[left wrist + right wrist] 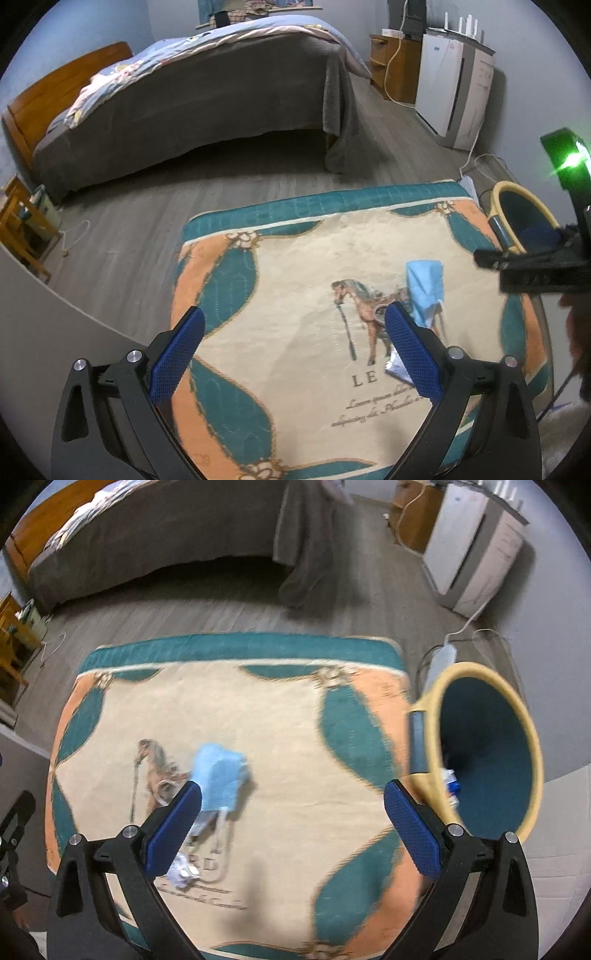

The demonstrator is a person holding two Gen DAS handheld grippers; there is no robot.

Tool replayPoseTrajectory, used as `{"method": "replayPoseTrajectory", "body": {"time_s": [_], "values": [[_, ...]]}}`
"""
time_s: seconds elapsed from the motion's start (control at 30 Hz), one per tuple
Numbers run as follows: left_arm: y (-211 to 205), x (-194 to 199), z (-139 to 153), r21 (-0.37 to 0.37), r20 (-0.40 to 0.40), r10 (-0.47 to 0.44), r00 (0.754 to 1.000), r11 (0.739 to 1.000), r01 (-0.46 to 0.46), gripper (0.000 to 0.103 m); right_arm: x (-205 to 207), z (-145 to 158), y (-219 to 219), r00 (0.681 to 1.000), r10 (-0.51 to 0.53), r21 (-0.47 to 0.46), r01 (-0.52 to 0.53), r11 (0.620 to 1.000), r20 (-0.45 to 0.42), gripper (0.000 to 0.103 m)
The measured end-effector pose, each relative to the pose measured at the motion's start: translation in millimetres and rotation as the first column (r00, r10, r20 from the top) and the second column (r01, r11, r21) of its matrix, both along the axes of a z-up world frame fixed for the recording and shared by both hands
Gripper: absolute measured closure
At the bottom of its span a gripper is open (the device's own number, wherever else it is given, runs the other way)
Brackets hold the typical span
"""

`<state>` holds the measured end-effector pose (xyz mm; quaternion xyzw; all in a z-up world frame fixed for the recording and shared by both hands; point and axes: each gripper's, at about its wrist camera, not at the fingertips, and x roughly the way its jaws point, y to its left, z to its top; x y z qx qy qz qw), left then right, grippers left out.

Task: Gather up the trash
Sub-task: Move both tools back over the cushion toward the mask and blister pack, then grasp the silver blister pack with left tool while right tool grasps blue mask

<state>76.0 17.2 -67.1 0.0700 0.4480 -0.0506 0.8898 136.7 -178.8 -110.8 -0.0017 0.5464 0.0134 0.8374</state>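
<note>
Left wrist view: we see the left gripper (293,345) spread wide above the rug (295,280), holding nothing; a blue face mask (424,288) lies on the horse motif, a crumpled white wrapper (397,369) nearer us beside the right finger; the bin (517,206) stands off the rug's right edge. Right wrist view: we see the right gripper (293,825) likewise spread and empty; mask (221,779) and wrapper (181,873) lie by its left finger; the yellow-rimmed bin (491,753), already holding scraps, sits to the right.
</note>
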Motion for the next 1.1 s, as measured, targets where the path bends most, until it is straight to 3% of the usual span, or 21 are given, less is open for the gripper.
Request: {"method": "replayPoseTrajectory", "body": {"time_s": [0.3,0.57,0.63,0.67,0.87,1.1], "values": [[14,12,-15,0.002,-0.042,0.023,0.999,1.000,-0.023,0.006,10,-32,32,0.996,0.070,-0.029,-0.072,0.997,-0.056,0.008],[-1,13,-36,0.030,-0.100,-0.032,0.994,0.999,0.035,0.006,17,-61,43,0.980,0.117,0.080,-0.105,0.991,-0.163,0.058],[-5,12,-45,0.019,-0.131,-0.042,0.991,0.999,0.045,0.006,18,-64,43,0.975,0.133,0.118,-0.113,0.987,-0.178,0.086],[-8,12,-50,0.011,-0.148,-0.050,0.988,0.999,0.052,0.006,18,-64,42,0.973,0.142,0.130,-0.119,0.984,-0.184,0.091],[-33,6,-72,-0.033,-0.214,-0.127,0.968,0.992,0.123,0.006,15,-52,25,0.979,0.116,0.105,-0.099,0.990,-0.170,0.095],[-70,0,-90,-0.069,-0.277,-0.258,0.926,0.966,0.248,0.008,10,-47,-8,0.980,0.078,0.015,-0.076,0.997,-0.185,0.095]]}}
